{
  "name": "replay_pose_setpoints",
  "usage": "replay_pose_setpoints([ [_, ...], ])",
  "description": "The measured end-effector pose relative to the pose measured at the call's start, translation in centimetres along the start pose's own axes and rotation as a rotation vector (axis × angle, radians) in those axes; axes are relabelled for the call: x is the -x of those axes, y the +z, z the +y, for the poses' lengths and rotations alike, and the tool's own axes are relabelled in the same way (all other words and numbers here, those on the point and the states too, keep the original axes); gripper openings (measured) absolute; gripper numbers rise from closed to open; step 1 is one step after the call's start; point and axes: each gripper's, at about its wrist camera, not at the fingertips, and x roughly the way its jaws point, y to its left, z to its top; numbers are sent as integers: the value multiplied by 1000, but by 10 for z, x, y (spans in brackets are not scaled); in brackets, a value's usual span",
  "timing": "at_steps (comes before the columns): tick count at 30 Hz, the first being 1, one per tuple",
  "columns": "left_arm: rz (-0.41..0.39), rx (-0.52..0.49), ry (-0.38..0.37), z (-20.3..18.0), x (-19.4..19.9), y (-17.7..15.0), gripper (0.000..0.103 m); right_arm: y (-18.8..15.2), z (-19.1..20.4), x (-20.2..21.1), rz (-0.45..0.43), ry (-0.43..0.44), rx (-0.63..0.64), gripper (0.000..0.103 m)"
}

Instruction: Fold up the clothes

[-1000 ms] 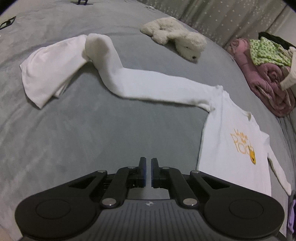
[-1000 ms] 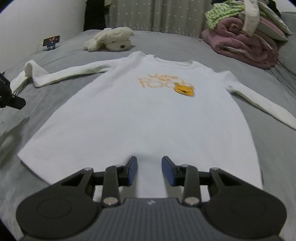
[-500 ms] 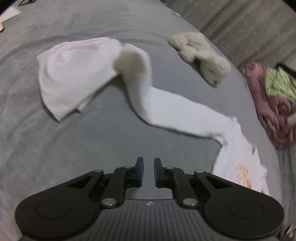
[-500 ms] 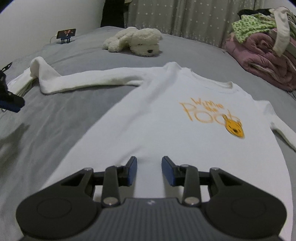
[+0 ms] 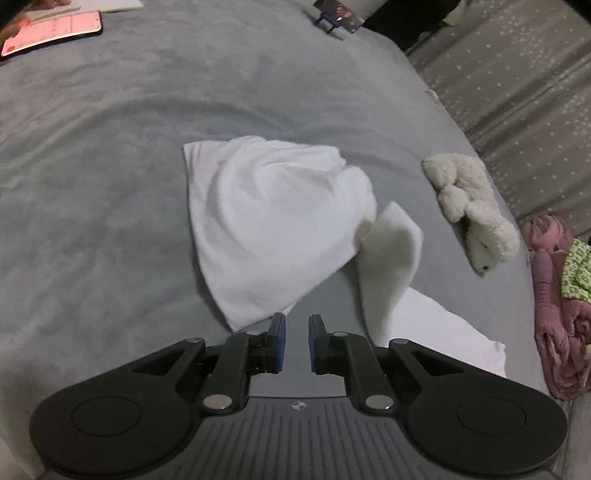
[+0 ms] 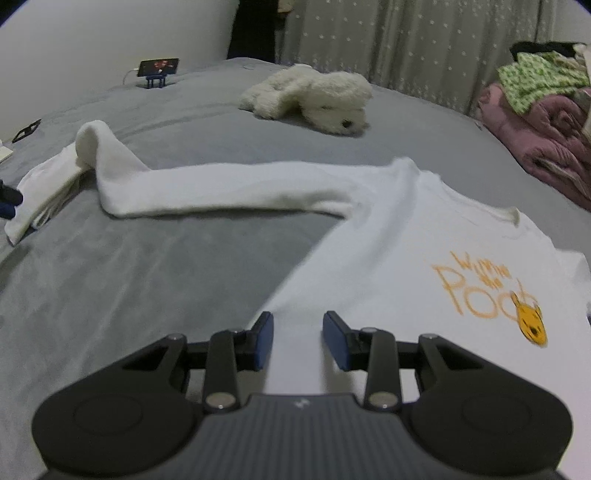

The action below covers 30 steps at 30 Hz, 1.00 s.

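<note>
A white long-sleeved shirt [image 6: 406, 258] with an orange bear print lies flat on the grey bed [image 6: 129, 277]. Its long sleeve [image 6: 229, 188] stretches left, and the cuff end drapes over a folded white cloth [image 5: 273, 221]. My right gripper [image 6: 298, 339] hovers open over the shirt's left side edge, with nothing between its fingers. My left gripper [image 5: 297, 341] stands open by a narrow gap just short of the folded cloth's near corner and holds nothing. The sleeve [image 5: 391, 258] rises to its right.
A white plush dog [image 6: 314, 96] lies at the back of the bed. A pile of pink and green clothes [image 6: 543, 136] sits at the right. A phone on a stand [image 6: 159, 68] and a pink book [image 5: 51, 31] lie at the far left edge.
The left gripper swung over from the sleeve to the folded white cloth, and its jaws parted from shut to a narrow gap. The right gripper slid left across the shirt to its side edge.
</note>
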Motion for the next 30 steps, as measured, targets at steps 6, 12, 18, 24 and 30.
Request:
replay_pose_setpoints([
  [6, 43, 1, -37, -6, -8, -4, 11, 27, 53, -15, -90, 70, 219, 33],
  [12, 74, -12, -42, -12, -13, -7, 11, 44, 110, -41, -168, 34, 567, 40],
  [18, 29, -19, -56, -17, -6, 2, 12, 61, 129, -65, -155, 46, 622, 26],
  [24, 8, -9, -53, -13, -4, 9, 12, 103, 83, -58, -162, 260, 192, 12],
  [30, 12, -14, -59, -19, -5, 8, 12, 127, 28, -73, -117, 421, -134, 13],
])
